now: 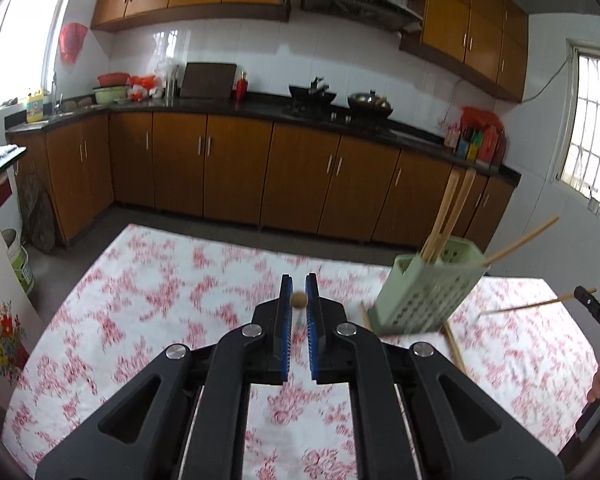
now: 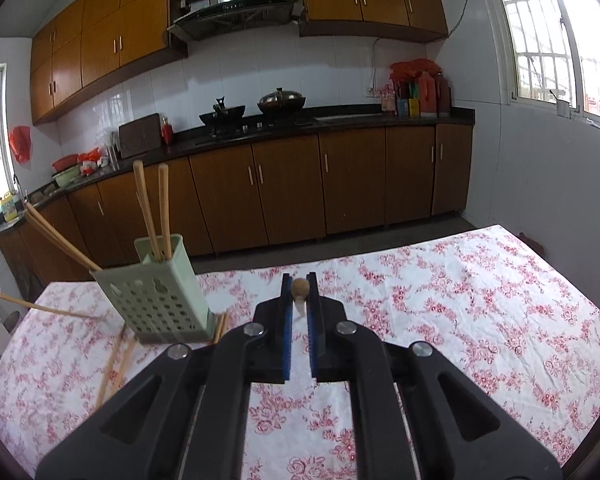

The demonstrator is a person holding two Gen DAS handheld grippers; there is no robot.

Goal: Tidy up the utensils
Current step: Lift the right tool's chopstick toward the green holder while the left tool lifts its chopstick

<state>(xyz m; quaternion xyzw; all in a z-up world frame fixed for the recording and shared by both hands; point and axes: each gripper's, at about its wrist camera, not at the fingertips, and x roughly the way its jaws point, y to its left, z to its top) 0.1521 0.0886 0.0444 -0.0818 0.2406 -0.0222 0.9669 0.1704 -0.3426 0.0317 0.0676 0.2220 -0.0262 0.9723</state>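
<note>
Each pair of tongs grips one chopstick above the flowered table.

The left tongs (image 1: 299, 300) and right tongs (image 2: 300, 286) are clamped on a chopstick end (image 1: 299, 300) (image 2: 300, 287). The green holder (image 1: 428, 292) stands tilted on the table (image 1: 160, 300) with several chopsticks (image 2: 156, 208) inside; loose chopsticks (image 2: 116, 364) lie beside its base.

Daylit kitchen, wooden cabinets (image 2: 288, 184), white tiled wall (image 1: 340, 60), windows (image 2: 540, 40)
</note>
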